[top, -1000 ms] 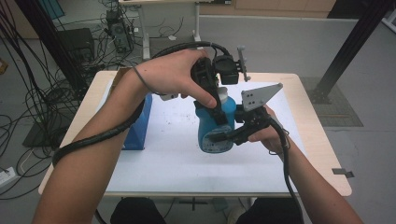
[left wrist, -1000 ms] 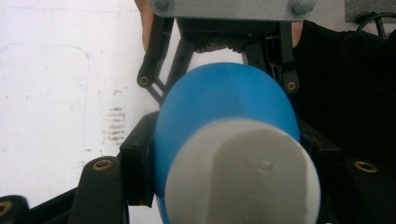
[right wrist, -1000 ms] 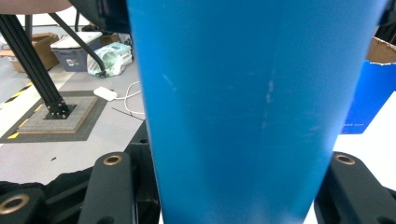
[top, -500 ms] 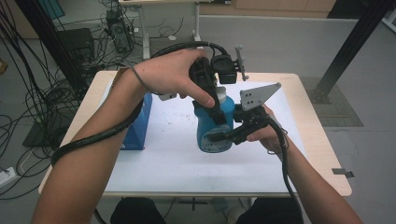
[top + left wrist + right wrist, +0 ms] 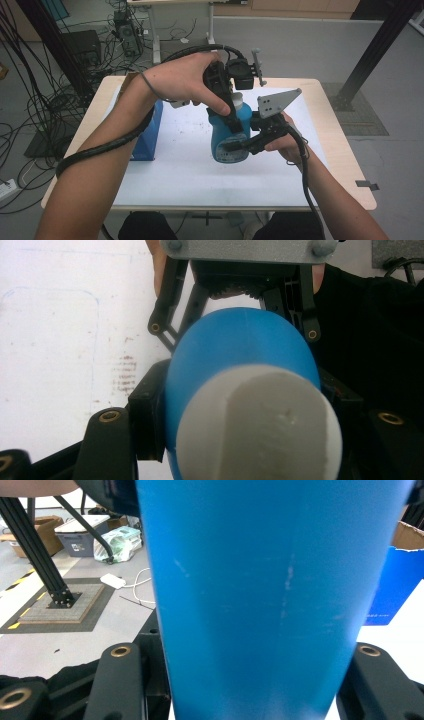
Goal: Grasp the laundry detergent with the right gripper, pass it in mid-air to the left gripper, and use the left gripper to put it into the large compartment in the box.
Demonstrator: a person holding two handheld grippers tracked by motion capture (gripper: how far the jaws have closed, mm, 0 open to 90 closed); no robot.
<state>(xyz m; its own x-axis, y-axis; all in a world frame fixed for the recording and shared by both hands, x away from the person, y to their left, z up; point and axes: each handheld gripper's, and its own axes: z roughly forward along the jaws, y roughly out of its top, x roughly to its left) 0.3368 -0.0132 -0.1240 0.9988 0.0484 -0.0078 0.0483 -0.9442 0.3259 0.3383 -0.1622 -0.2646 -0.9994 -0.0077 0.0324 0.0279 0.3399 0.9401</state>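
Blue plastic bottle (image 5: 230, 137) standing upright near the middle of the white-topped table (image 5: 175, 170), gripped from two sides at once. White cap (image 5: 260, 425) on top, seen close from above in the left gripper view, with the rounded blue shoulder just below it. Left gripper (image 5: 229, 117) held from above by the left hand (image 5: 182, 80), pointing down at the bottle's top; black jaws pressed against either side of the neck and shoulder, pinching the bottle just under the cap. Right gripper (image 5: 239, 146) held by the right hand (image 5: 282, 145), coming in level from the right side of the high view; jaws clamped on the lower body of the bottle, one on each flank, as seen in the right gripper view with the blue wall between them. Grey three-cornered plate (image 5: 275, 102) riding on top of the right gripper, tilted up. Darker blue box (image 5: 150, 135) standing on the table well to the left of the bottle, partly behind the left forearm. Faint brownish smudges (image 5: 122, 375) on the white surface beside the bottle, seen in the left gripper view.
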